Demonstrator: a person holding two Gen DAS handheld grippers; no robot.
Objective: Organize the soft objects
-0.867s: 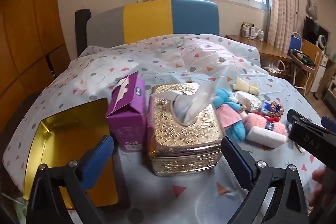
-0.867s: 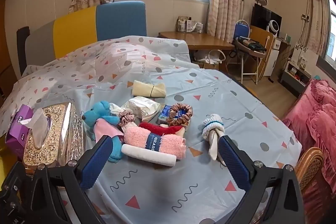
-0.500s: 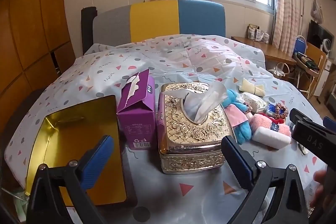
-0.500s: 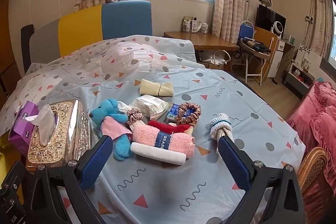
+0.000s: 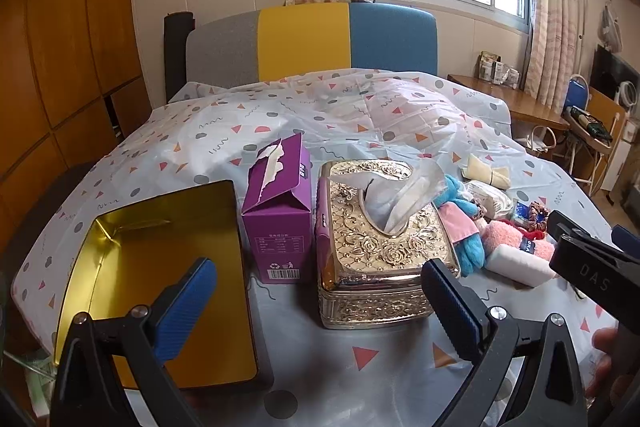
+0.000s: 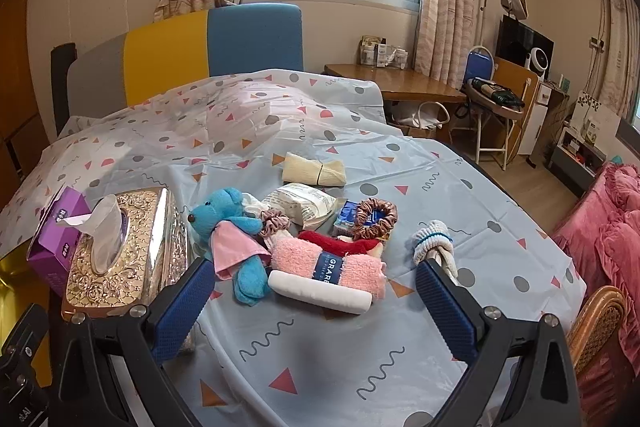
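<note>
Across the patterned bed cover [image 6: 440,163] the soft objects lie bunched: blue plush toy [image 6: 232,215], pink towel [image 6: 316,265], white roll [image 6: 320,293]. Both the left hand-held gripper [image 5: 320,303] and the right hand-held gripper [image 6: 312,301] hang spread wide and empty. An empty gold tin [image 5: 132,259] beyond the tissue boxes looks like the intended bin.

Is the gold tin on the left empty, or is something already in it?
Empty. The gold tin lies open with its bare shiny floor and walls showing; its near corner sits behind the left gripper.
</note>
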